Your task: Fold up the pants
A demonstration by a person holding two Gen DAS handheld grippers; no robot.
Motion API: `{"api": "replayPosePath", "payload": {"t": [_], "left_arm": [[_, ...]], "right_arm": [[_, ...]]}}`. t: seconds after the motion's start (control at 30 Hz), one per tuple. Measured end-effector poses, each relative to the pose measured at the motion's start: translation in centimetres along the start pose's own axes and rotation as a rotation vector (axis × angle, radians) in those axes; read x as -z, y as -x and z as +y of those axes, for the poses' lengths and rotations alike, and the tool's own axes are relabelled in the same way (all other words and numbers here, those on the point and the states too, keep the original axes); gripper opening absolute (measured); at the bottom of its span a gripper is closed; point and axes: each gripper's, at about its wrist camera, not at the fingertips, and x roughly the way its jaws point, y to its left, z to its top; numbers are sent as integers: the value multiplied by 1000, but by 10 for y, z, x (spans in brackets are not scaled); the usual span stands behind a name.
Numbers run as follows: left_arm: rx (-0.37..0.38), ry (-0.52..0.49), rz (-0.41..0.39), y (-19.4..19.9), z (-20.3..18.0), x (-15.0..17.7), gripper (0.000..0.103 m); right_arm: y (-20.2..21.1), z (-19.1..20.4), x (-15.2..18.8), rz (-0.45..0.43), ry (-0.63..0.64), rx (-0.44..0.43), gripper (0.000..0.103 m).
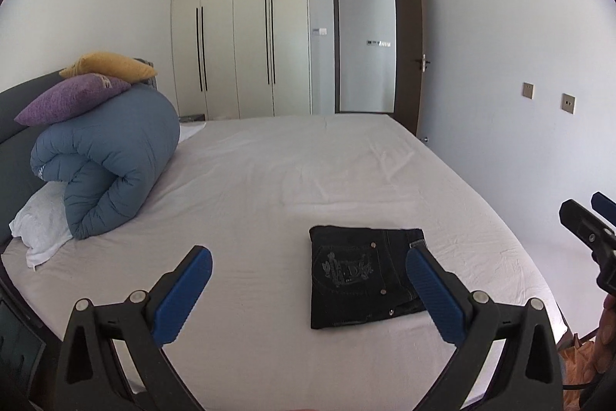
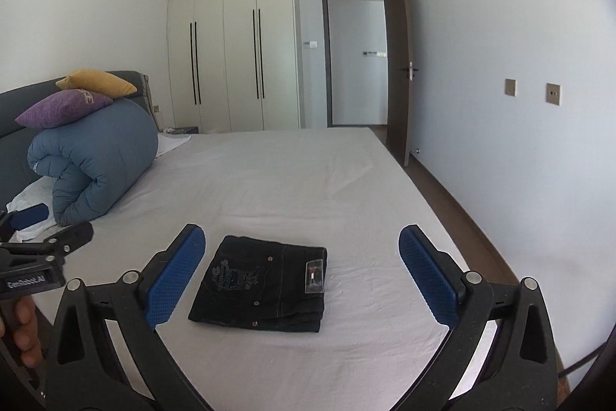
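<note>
The black denim pants lie as a compact, squarish folded stack near the front edge of the white-sheeted bed, back pocket with its pale embroidered crest facing up and a small label on the right side. Several layers show at the near edge, so the folding looks finished or all but finished; at most a little squaring of the slightly uneven layers seems left.

The left tongs are spread wide and grasp nothing, held above the bed just in front of the stack. The right tongs are likewise spread apart and empty, framing the pants from above without touching them.

Well apart, at the head of the bed, a rolled blue quilted duvet carries a purple cushion and a yellow cushion, none of them in the way.
</note>
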Motion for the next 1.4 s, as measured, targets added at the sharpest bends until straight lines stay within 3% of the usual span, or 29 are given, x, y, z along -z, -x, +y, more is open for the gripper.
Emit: {"api": "replayPosePath", "payload": {"t": [0.2, 0.27, 0.6, 1.4], "left_arm": [[-15, 3, 115, -13, -12, 23, 103], [-12, -1, 149, -19, -14, 29, 103], [10, 27, 250, -37, -11, 44, 103], [3, 35, 299, -49, -7, 53, 103]], "right_arm": [[10, 7, 1, 138, -11, 24, 103], [3, 8, 6, 190, -11, 60, 103], [-45, 4, 31, 331, -87, 60, 103], [-71, 10, 53, 386, -80, 46, 103]]}}
